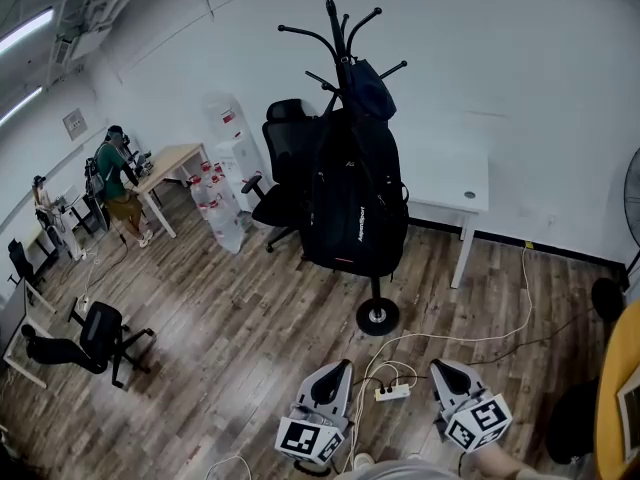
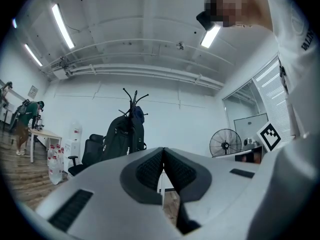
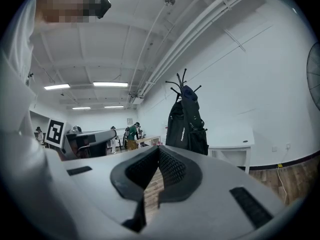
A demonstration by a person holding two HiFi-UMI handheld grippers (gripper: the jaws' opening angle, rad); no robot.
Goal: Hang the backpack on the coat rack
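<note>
Black fabric backpack (image 1: 355, 203) hangs upright on black metal coat rack (image 1: 340, 38).
Dead ahead, well apart; left gripper (image 1: 334, 368) & right gripper (image 1: 446, 368) closed, empty, abt equally near.

We look from the head camera steeply down onto the wooden floor (image 1: 220, 308), with the left gripper (image 1: 335, 368) and right gripper (image 1: 442, 368) at the bottom edge and the coat rack (image 1: 345, 58) well ahead at mid-picture; the left gripper's camera sits low and looks along its own jaws, roughly level, so the rack stands left of centre under much ceiling (image 2: 150, 44); the right gripper's camera does likewise, with the rack right of centre; all three views share the rack and the backpack (image 1: 355, 198) on it; the head and right gripper views share the white table (image 1: 455, 183); each gripper view catches the other's marker cube (image 2: 270, 136) near its edge.
</note>
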